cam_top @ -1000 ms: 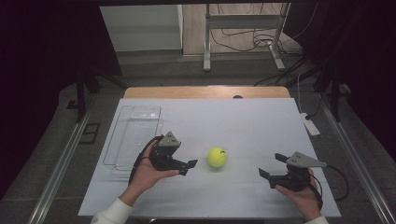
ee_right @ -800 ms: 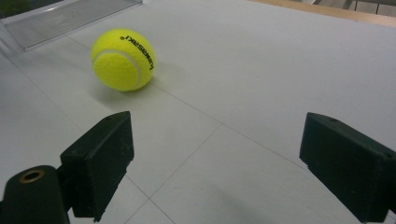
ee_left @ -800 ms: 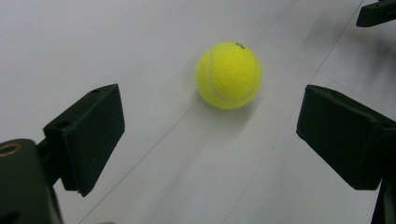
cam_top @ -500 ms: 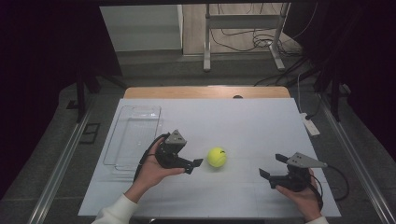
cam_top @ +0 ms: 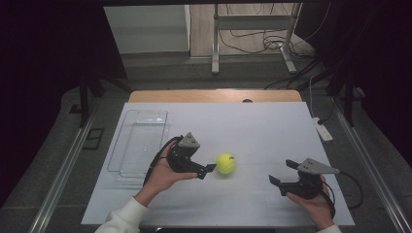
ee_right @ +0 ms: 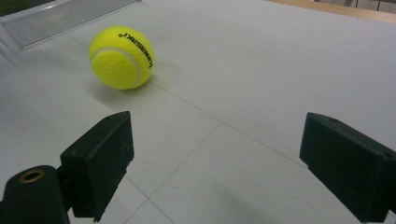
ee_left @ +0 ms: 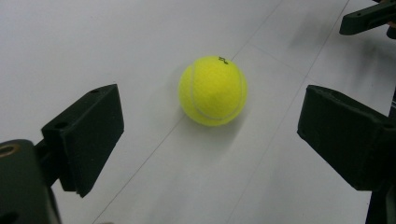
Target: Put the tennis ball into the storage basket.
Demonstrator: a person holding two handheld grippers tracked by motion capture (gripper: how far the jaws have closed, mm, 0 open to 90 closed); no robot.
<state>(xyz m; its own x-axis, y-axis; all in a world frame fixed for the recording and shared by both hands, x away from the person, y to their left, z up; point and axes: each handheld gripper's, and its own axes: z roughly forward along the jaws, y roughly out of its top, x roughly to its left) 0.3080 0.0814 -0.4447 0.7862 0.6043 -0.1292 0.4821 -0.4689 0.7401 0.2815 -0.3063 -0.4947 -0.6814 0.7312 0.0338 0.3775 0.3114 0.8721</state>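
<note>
A yellow tennis ball [cam_top: 225,163] lies on the white table top [cam_top: 252,126], near the middle. My left gripper [cam_top: 205,171] is just left of it, jaws open and pointing at the ball, not touching it. In the left gripper view the ball [ee_left: 213,91] lies just beyond the gap between the two black pads [ee_left: 88,130] of my left gripper [ee_left: 211,133]. My right gripper [cam_top: 283,172] rests open at the front right, well apart from the ball. From the right gripper [ee_right: 219,149] the ball [ee_right: 122,57] appears far off at upper left.
A clear plastic tray [cam_top: 138,141] stands at the table's left side, just behind the left hand; its edge [ee_right: 60,18] shows in the right gripper view. A white power strip [cam_top: 323,131] lies off the right edge. The table's far half is bare.
The left gripper has edged a little toward the ball. The ball and the right gripper have stayed put.
</note>
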